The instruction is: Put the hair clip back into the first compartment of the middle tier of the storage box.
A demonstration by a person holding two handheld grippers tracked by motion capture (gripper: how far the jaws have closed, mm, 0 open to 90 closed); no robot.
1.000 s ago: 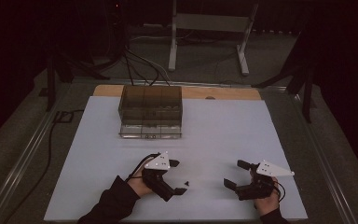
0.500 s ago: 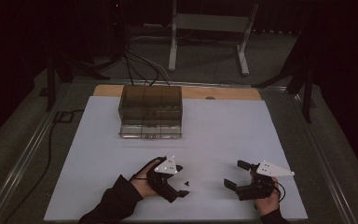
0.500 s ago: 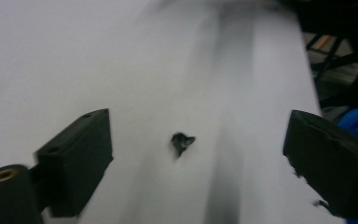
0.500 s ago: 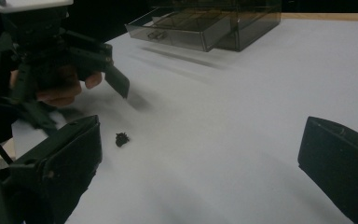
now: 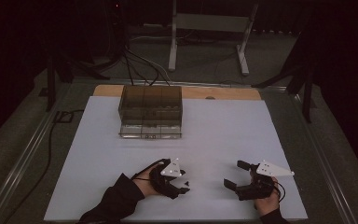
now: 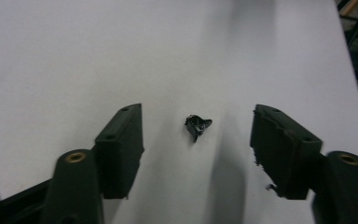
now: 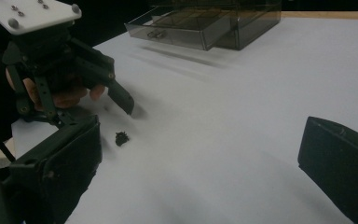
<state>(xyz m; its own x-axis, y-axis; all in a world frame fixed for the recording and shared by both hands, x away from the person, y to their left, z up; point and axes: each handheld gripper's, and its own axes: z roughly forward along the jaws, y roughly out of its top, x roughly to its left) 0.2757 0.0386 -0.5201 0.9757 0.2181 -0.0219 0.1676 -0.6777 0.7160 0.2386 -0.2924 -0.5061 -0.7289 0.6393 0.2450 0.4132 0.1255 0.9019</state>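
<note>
From my left hand-held gripper (image 6: 198, 144) I see the small black, glossy, crumpled clip-like piece (image 6: 197, 127) lying on the white desk (image 5: 223, 135), straight ahead and centred between the jaws, touching neither. Those jaws have just been closing and now stand half-wide around it. It has no clear long axis that I can read. My right hand-held gripper (image 5: 237, 173) rests well apart, jaws wide, so the left is plainly nearer.

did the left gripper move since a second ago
Yes. The left gripper has slid slightly away from the smoky drawer box, toward the white mat's near edge; its jaws have just been closing around the small black piece.
</note>
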